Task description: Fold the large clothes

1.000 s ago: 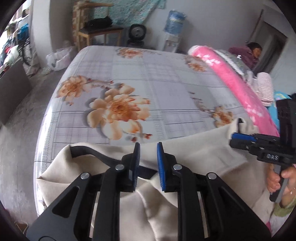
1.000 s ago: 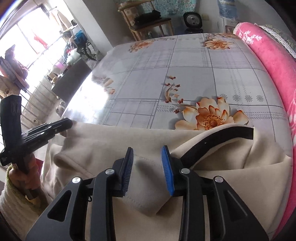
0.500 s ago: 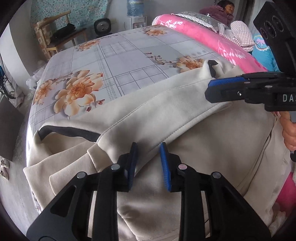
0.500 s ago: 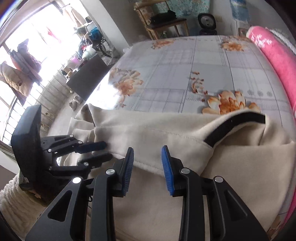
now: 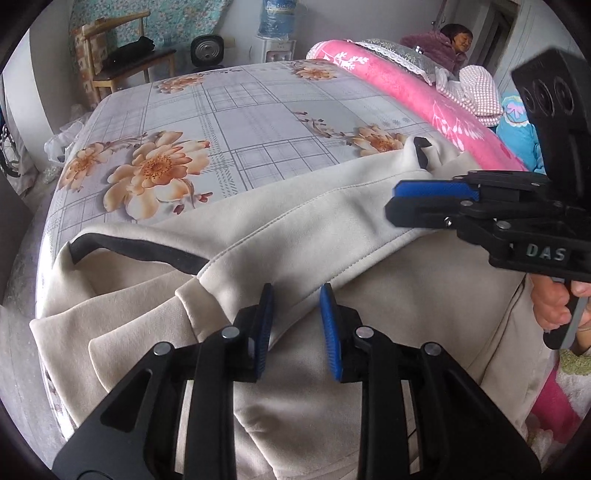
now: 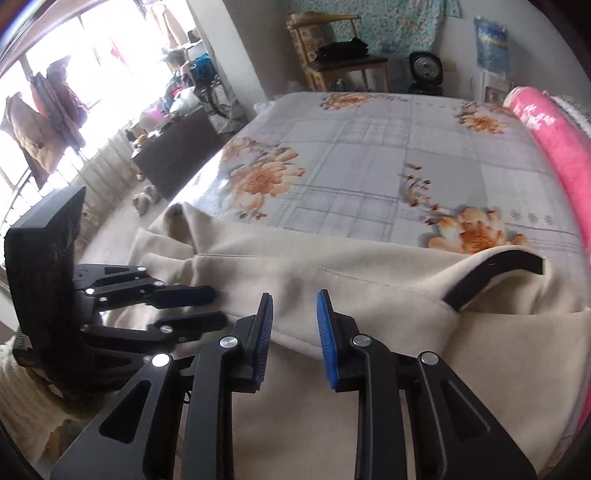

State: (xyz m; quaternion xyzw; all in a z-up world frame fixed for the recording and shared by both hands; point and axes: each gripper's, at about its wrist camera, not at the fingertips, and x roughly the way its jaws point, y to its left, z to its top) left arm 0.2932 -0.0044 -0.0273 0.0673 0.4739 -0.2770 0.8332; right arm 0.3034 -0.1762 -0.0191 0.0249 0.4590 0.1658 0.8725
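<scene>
A large cream garment [image 5: 303, 236] with black trim [image 5: 136, 253] lies on the near edge of a bed with a grey floral sheet [image 5: 236, 122]. A folded band of it runs across the top. My left gripper [image 5: 295, 306] is open, its blue pads just above the band's lower hem. My right gripper [image 6: 293, 314] is open over the same hem, further right. In the left wrist view the right gripper [image 5: 399, 201] hovers over the band's right end. In the right wrist view the left gripper [image 6: 201, 306] is at the left, and the garment [image 6: 369, 288] fills the foreground.
A pink blanket roll [image 5: 417, 96] runs along the bed's right side, with a person [image 5: 454, 40] behind it. A wooden chair [image 5: 122, 62], a fan [image 5: 207, 50] and a water dispenser [image 5: 275, 33] stand beyond the bed. The floor drops off at the left [image 6: 122, 221].
Both grippers drew back from the garment's far edge to its near part and turned towards each other. The cream band now lies folded across the garment. The jaws stayed open throughout.
</scene>
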